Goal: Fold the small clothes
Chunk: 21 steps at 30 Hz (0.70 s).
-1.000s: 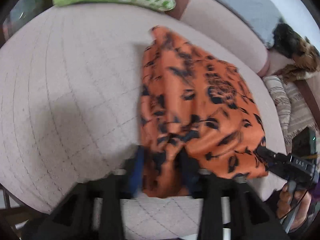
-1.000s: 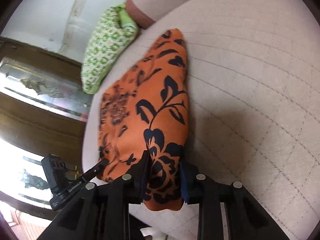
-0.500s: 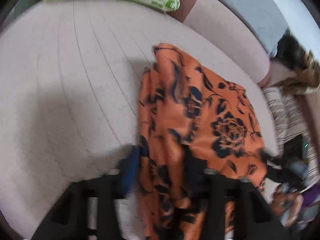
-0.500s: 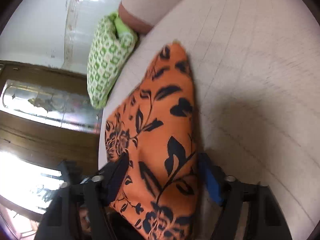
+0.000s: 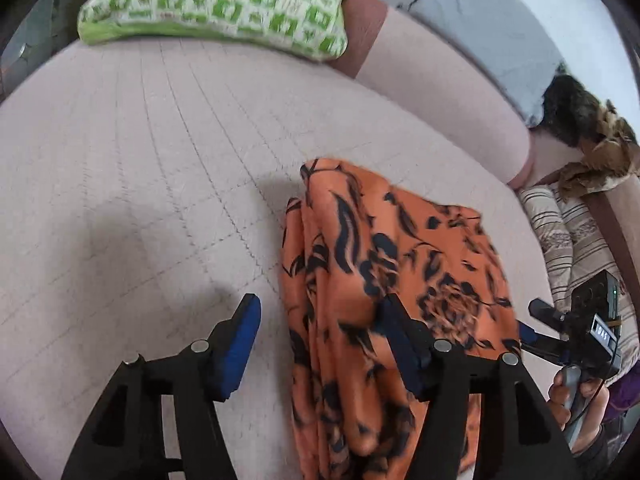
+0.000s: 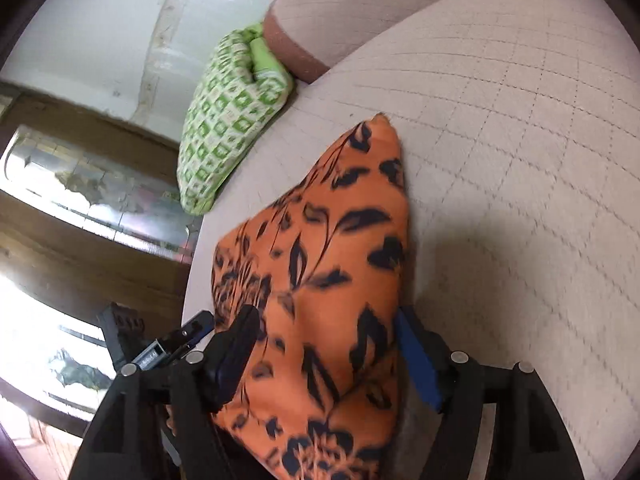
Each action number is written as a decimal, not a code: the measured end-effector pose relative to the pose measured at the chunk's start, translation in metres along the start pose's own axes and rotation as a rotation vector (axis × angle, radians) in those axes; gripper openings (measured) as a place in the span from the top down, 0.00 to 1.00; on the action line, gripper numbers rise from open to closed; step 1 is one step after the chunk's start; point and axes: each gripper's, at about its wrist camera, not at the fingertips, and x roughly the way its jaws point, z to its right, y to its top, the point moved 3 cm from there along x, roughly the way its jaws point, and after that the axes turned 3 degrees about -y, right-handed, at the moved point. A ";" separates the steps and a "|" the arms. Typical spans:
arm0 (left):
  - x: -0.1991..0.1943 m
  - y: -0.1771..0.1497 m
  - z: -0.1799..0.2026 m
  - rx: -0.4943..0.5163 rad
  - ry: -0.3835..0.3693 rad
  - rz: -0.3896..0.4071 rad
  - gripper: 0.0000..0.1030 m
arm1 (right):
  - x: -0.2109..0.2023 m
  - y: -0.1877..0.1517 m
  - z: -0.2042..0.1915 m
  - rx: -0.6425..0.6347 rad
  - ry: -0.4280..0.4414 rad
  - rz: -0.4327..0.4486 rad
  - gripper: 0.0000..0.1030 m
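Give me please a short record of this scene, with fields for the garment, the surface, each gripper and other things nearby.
garment: orange cloth with black flowers, bunched, hanging partly over the near edge
surface: pale quilted couch seat
left gripper: open, cloth draped against its right finger
right gripper: open, cloth lying between the fingers
nearby: green patterned pillow at the far end of the seat; striped fabric to the right

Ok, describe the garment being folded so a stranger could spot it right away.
Start at the pale quilted sofa seat. Near its front edge lies the orange cloth, away from the green-checked pillow at the back. It alone is bright orange with dark floral print.
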 end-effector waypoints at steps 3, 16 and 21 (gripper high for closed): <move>0.018 -0.001 -0.006 -0.005 -0.023 -0.046 0.59 | 0.015 0.002 0.011 0.050 0.013 -0.065 0.61; -0.011 -0.018 0.034 0.139 0.149 0.048 0.44 | 0.002 -0.015 -0.004 -0.043 -0.068 -0.024 0.27; 0.000 -0.024 0.048 0.139 0.159 0.064 0.43 | -0.006 -0.027 -0.006 -0.052 -0.074 -0.027 0.27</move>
